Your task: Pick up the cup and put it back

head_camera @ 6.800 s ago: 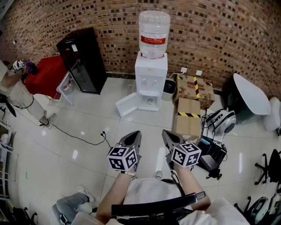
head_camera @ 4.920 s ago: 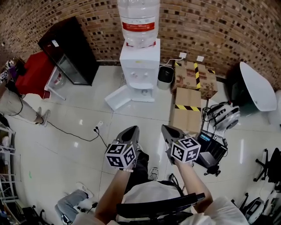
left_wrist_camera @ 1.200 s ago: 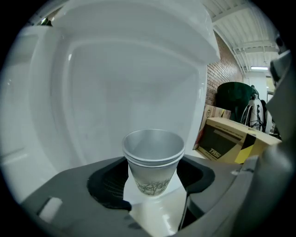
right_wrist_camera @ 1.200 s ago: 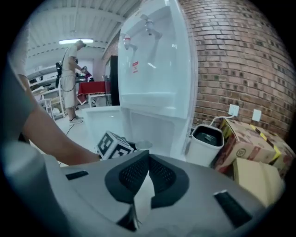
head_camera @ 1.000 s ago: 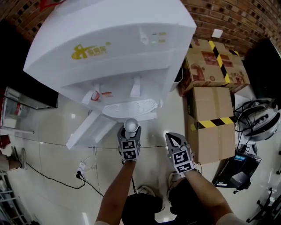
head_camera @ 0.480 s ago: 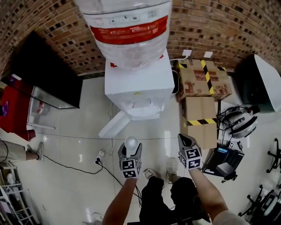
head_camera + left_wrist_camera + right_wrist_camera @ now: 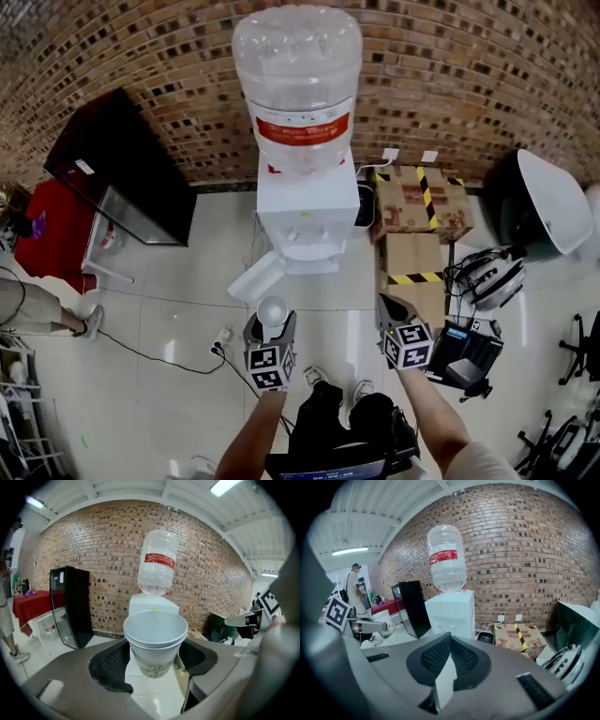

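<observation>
head view, cup: white paper cup [image 7: 273, 310] sits upright in the left gripper [image 7: 270, 326], near the bottom of the frame and well clear of the floor.
head view, dispenser: the water dispenser [image 7: 302, 214] with its bottle [image 7: 297, 66] stands far off against the brick wall, with boxes [image 7: 410, 202] to its right and a black cabinet [image 7: 122, 169] to its left.
head view, what changed: a second ago both grippers were down low, right by the dispenser's tray, with the cup already gripped. Now they're lifted and the dispenser is well apart from them.
left gripper view, grip: jaws stand fairly wide, one pad on each side of the cup [image 7: 155, 641], squeezing it below the rim. It looks like two nested cups, going by the double rim. It's upright and I can't see anything inside.
right gripper view, grip: right gripper [image 7: 449, 641] has its jaw tips together with nothing in them. It's just pointing towards the dispenser.
task read: I'd say the pick-up half is done. What's left is carrying the cup back down to the dispenser and letting go.
</observation>
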Motion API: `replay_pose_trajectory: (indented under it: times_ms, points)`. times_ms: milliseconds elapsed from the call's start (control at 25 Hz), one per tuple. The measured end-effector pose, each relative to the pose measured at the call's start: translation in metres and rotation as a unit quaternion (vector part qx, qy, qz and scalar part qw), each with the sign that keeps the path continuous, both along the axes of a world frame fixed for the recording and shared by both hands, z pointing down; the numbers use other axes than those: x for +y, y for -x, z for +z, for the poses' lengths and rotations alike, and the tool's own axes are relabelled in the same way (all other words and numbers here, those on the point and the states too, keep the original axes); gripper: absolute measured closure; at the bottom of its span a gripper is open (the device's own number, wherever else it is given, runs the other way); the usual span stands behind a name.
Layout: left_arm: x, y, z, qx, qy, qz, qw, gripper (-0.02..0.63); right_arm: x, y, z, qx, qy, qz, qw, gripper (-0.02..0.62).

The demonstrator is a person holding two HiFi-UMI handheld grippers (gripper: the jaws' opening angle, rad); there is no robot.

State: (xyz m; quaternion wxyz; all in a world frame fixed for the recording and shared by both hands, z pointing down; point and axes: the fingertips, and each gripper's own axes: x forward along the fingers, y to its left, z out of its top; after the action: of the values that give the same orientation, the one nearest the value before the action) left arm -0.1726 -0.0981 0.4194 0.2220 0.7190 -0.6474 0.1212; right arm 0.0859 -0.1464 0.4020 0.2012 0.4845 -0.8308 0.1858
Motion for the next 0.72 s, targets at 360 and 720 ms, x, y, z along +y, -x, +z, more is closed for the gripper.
replay_pose_trajectory:
  times_ms: [360,720]
  points:
    - [0.057,-0.035,-0.073,0.002,-0.029,-0.004,0.9996,0.273,0.069,-0.008,-0.066,-0.027,-0.015,-0.035,0.999,0.583]
    - [0.126,-0.087,-0.114,0.006,-0.051,-0.005,0.9987,0.273,0.132,-0.006,-0.126,-0.057,-0.045,-0.096,0.993,0.583]
